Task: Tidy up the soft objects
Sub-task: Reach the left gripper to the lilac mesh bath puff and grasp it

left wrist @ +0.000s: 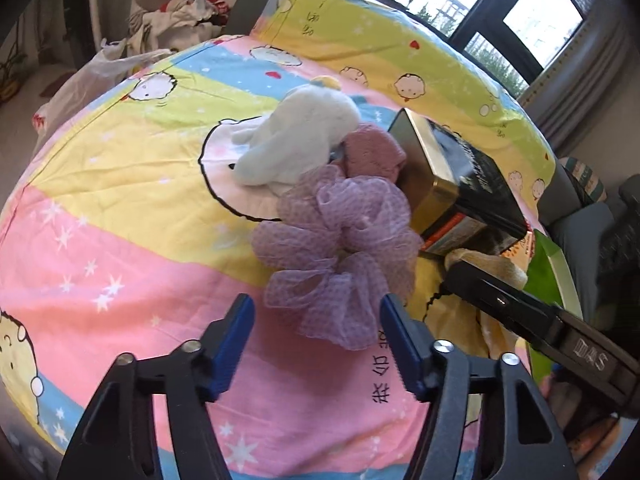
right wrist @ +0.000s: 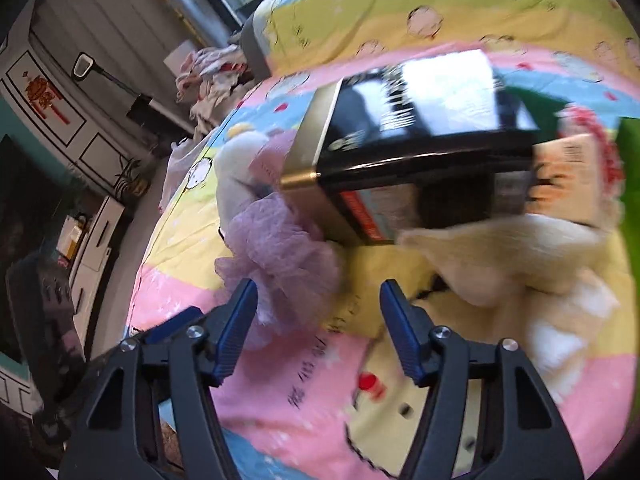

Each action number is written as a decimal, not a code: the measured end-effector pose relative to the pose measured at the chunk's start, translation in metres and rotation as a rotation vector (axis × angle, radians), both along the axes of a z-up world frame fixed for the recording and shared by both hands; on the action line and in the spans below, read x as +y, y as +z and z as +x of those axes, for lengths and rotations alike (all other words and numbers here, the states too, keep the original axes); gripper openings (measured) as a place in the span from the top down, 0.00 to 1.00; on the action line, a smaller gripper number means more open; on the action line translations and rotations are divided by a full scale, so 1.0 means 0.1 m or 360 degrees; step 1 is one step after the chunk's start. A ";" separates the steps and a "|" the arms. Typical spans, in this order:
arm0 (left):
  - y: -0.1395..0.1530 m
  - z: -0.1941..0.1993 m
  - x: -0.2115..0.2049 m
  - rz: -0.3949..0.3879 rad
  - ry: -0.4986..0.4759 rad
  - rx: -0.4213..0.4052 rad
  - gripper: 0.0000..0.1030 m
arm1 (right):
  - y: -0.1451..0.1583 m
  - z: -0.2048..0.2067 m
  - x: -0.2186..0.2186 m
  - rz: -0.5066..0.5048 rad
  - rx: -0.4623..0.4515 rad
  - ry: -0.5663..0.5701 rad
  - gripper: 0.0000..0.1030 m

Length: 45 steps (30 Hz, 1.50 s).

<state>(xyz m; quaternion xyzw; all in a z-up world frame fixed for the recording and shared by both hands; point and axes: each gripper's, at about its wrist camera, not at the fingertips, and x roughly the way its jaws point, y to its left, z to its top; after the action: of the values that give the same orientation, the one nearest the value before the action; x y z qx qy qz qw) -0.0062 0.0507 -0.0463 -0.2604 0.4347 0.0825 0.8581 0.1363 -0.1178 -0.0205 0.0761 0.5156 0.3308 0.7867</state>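
Observation:
A purple mesh bath pouf lies on the cartoon-print bedsheet. Its lower ruffle reaches in between the fingertips of my open left gripper, and the pads do not touch it. Behind the pouf lie a white plush toy and a pink knitted piece, beside a black-and-gold tin box. In the blurred right wrist view, my right gripper stands open over the sheet. The pouf lies by its left finger, and a cream plush to its right.
A printed carton and something green lie behind the tin at the bed's right edge. A heap of clothes and a plastic bag sit beyond the far left edge. Windows stand behind.

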 end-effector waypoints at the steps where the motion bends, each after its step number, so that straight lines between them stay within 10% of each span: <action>1: -0.01 0.00 0.01 0.0003 0.0004 0.0002 0.39 | -0.06 0.04 0.09 -0.0006 0.0026 0.0008 0.40; 10: -0.06 -0.02 0.12 0.0025 0.0034 0.0042 0.45 | -0.42 0.27 0.29 -0.0055 0.0173 0.0015 0.55; 15: -0.10 -0.05 0.18 -0.0018 0.0059 0.0053 0.45 | -0.45 0.26 0.27 -0.0003 0.0172 0.0043 0.88; 34: 0.07 0.01 -0.11 -0.0132 -0.0096 0.0027 0.45 | 0.20 -0.26 -0.64 0.0144 0.0087 -0.0047 0.95; 41: 0.04 0.11 -0.52 -0.0145 -0.0286 0.0072 0.45 | 0.07 -0.29 -1.02 -0.0041 0.0127 -0.0255 0.88; 45: -0.01 0.15 -0.73 -0.0136 -0.0379 0.0123 0.45 | 0.02 -0.24 -1.16 -0.0049 0.0178 -0.0341 0.36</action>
<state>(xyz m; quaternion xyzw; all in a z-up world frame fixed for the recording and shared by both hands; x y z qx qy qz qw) 0.0085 -0.0224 -0.0469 -0.2400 0.4984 -0.0285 0.8325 0.1120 -0.2343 -0.0181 0.1369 0.5526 0.2322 0.7887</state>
